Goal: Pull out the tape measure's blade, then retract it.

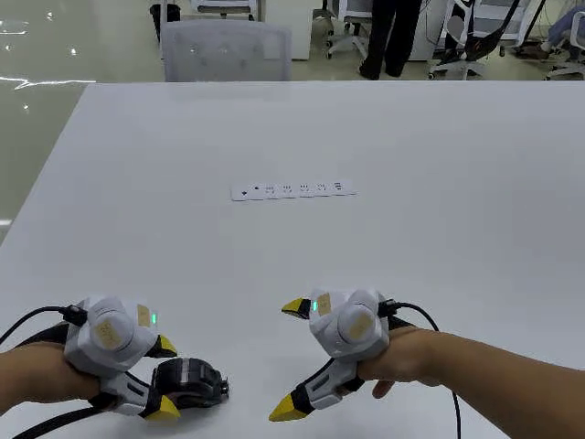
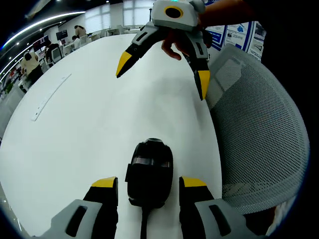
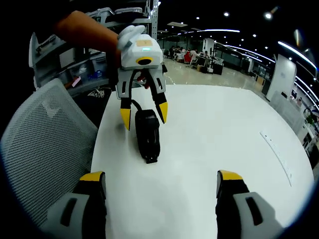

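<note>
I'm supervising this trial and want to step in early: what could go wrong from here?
The left gripper straddles the tape measure with gaps at both jaws, so the case may slide when the blade is pulled. It lies fairly near the table edge beside a mesh chair and could get nudged off.

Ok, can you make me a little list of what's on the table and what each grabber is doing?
table: white
tape measure: black, lying on the table, no blade showing pulled out
left gripper: open, one of its fingers on each side of the tape measure, small gaps showing
right gripper: open wide, holding nothing, apart from the tape measure
power strip: white, flat on the table, farther back
</note>
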A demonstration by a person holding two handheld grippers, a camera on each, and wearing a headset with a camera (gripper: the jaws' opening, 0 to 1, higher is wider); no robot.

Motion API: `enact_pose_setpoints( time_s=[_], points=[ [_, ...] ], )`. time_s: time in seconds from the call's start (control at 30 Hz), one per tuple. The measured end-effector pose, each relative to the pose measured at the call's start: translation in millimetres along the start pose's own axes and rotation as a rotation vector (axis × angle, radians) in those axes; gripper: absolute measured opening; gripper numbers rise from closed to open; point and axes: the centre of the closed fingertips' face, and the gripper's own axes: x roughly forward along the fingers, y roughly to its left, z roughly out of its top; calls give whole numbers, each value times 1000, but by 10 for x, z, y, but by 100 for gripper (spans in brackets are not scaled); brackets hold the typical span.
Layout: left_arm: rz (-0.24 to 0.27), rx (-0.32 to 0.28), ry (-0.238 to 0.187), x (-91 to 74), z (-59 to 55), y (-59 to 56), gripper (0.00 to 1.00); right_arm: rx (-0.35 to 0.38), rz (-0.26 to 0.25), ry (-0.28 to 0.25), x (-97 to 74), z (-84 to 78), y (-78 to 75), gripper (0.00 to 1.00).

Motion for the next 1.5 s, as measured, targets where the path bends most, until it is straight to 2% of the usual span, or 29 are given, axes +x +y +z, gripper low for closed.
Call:
enact_pose_setpoints(
  time_s=[0.1, 0.2, 0.37, 0.6, 0.7, 0.97, 1.3, 1.4, 1.5],
  points=[
    [9, 15, 22, 15, -41, 25, 41, -6, 9, 4, 57, 25, 22, 94],
    [-5, 18, 10, 7, -6, 6, 32, -11, 18, 10, 113, 33, 45, 93],
    [0, 32, 22, 21, -7, -9, 32, -21, 39, 25, 209, 24, 83, 90],
    [-4, 44, 24, 21, -10, -10, 31, -29, 43, 44, 357, 25, 58, 82],
    [-6, 50, 24, 21, -7, -9, 31, -40, 59, 71, 463, -34, 62, 80],
    [-9, 57, 21, 23, -2, -10, 31, 6, 126, 62, 656, -9, 86, 55],
    [-23, 64, 19, 28, 9, -4, 31, -25, 164, 105, 794, -87, 198, 42],
    [-27, 60, 18, 29, 11, -4, 31, -35, 161, 108, 832, -91, 199, 37],
    [-26, 65, 24, 29, 10, -4, 31, -38, 169, 111, 863, -96, 213, 29]
  ],
)
